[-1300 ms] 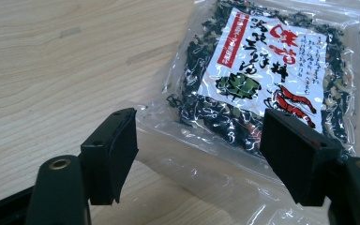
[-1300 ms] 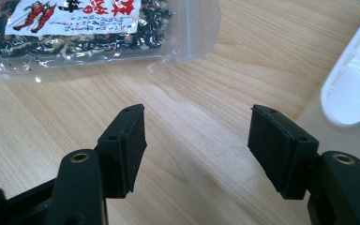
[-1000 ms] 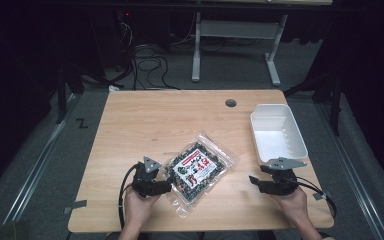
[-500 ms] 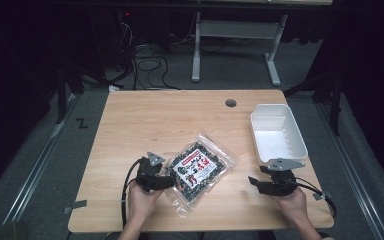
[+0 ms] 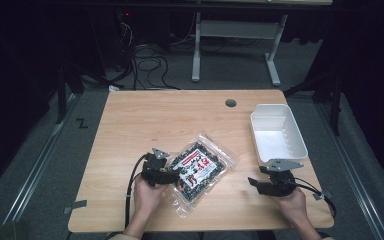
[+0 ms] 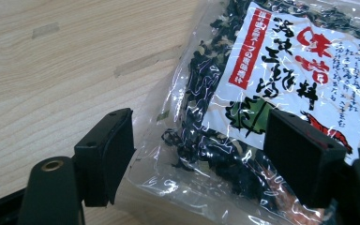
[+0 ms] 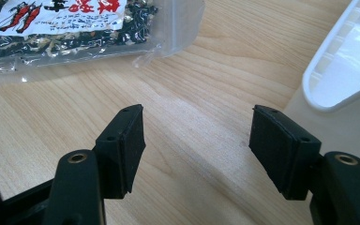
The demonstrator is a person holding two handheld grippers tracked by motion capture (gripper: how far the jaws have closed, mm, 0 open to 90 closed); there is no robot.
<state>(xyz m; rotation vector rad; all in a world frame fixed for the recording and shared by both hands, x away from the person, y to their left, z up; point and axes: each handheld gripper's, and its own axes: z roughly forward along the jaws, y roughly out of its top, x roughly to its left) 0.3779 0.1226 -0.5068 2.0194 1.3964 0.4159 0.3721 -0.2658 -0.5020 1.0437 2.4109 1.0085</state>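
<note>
— Since a second ago the left gripper (image 5: 172,176) has crept a little toward the packet; the right gripper (image 5: 260,184) has hardly shifted, and the packet lies where it did.

— Where is the packet now?

— The clear packet of dried food (image 5: 199,167) lies flat on the wooden table (image 5: 145,120), near the front edge and a bit left of centre. From the left gripper it sits at about two o'clock in the high view, touching or nearly so. Its long axis runs on a slant, from seven o'clock up to one o'clock.

— And the jaws?

— Both pairs stand wide apart, holding nothing. In the left gripper view the packet's near corner (image 6: 243,140) already lies between the two black pads, with the printed label just beyond. In the right gripper view there is bare wood between the pads, the packet (image 7: 75,28) off at eleven o'clock and the rim of the white tray (image 7: 337,75) at two o'clock.

— So which hand takes it?

— The left, I would judge: it is plainly the nearer, while the right is well apart from the packet and closer to the white tray (image 5: 279,131) at the table's right side. The grip would fall on the packet's low left end, across the long axis, so the rest may sag when lifted.
</note>
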